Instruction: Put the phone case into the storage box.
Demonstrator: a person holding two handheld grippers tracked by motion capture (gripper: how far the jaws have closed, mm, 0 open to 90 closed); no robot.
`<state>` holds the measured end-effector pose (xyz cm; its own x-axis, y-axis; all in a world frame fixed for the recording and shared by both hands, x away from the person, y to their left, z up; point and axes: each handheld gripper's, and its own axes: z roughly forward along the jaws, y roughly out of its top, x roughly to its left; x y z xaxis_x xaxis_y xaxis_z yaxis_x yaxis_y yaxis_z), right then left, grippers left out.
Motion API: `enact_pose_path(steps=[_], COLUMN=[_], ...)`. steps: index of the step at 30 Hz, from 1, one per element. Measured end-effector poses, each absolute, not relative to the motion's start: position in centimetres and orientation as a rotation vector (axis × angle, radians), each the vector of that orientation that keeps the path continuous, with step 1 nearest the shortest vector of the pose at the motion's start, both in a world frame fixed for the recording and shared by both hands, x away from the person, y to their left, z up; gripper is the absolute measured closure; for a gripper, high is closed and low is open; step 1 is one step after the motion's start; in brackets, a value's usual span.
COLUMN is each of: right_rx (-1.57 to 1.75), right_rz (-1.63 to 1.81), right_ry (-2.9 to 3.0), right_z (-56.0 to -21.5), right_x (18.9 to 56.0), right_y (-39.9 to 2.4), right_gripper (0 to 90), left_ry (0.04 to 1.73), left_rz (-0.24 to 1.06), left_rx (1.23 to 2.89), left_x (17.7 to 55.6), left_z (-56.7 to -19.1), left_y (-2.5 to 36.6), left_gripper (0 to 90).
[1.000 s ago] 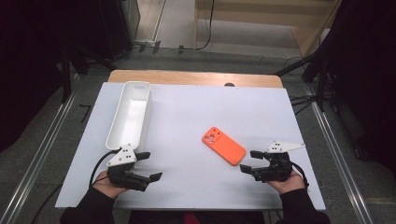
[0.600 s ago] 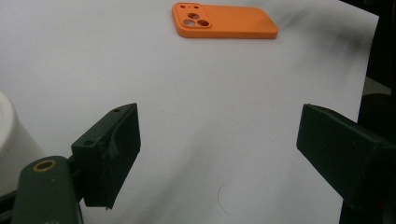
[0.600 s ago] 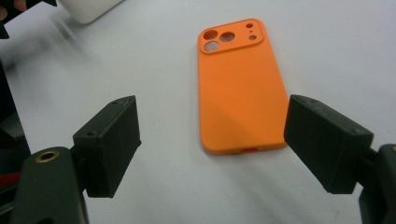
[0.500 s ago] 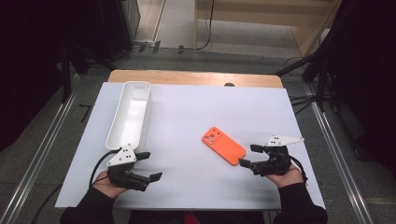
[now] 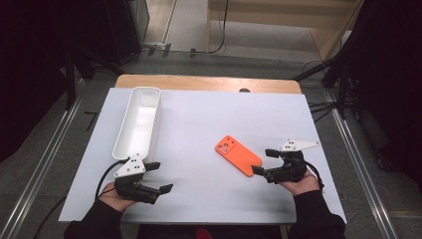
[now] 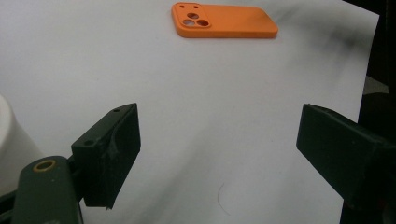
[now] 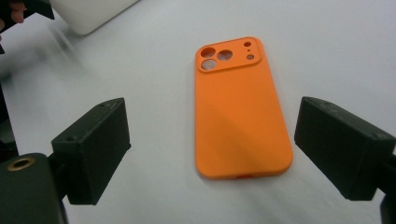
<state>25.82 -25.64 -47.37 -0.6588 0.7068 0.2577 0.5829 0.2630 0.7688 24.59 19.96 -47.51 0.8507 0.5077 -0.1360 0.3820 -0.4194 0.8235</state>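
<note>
An orange phone case [image 5: 238, 155] lies flat, camera holes up, on the white table sheet [image 5: 209, 124], right of the middle. My right gripper [image 5: 262, 161] sits low at its near end. In the right gripper view the case [image 7: 238, 107] runs up between the jaws of my right gripper [image 7: 215, 116]. They have just been opening and touch nothing. My left gripper [image 5: 161, 176] rests open at the front left, with nothing between its jaws. The left gripper view has my left gripper [image 6: 219, 126] over bare sheet, with the case [image 6: 224, 21] far off.
A long white tray [image 5: 154, 124] stands empty along the left side, just beyond the left gripper; its corner [image 6: 9, 140] shows beside the left jaw. A wooden table edge [image 5: 209, 82] runs along the back. Dark floor and metal rails surround the table.
My right gripper has slid a little forward to the phone case and its jaws stand wider. The left gripper and the case have not moved.
</note>
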Motion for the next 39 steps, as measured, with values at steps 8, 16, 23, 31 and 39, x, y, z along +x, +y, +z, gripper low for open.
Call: enact_pose_path(steps=[8, 16, 23, 31, 39], right_rx=[1.233, 1.214, 1.198, 1.2, 1.201], right_rz=[1.329, 1.316, 1.351, 1.331, 1.317], right_ry=[2.397, 2.391, 2.394, 2.397, 2.391], right_z=[-47.3, -47.2, -47.1, -47.0, -47.1], right_x=[26.6, 27.3, 27.9, 28.7, 29.7], right_y=[-25.2, -24.8, -24.5, -24.0, -23.5], right_gripper=[9.4, 9.3, 9.4, 9.4, 9.4], left_ry=[0.644, 0.634, 0.636, 0.634, 0.634], left_rz=[0.156, 0.149, 0.153, 0.152, 0.149], left_rx=[2.068, 2.074, 2.071, 2.072, 2.075], left_x=[24.5, 24.5, 24.5, 24.5, 24.5], left_z=[-47.6, -47.6, -47.6, -47.6, -47.6], left_y=[19.8, 19.6, 19.7, 19.7, 19.7], left_gripper=[13.7, 13.7, 13.7, 13.7, 13.7])
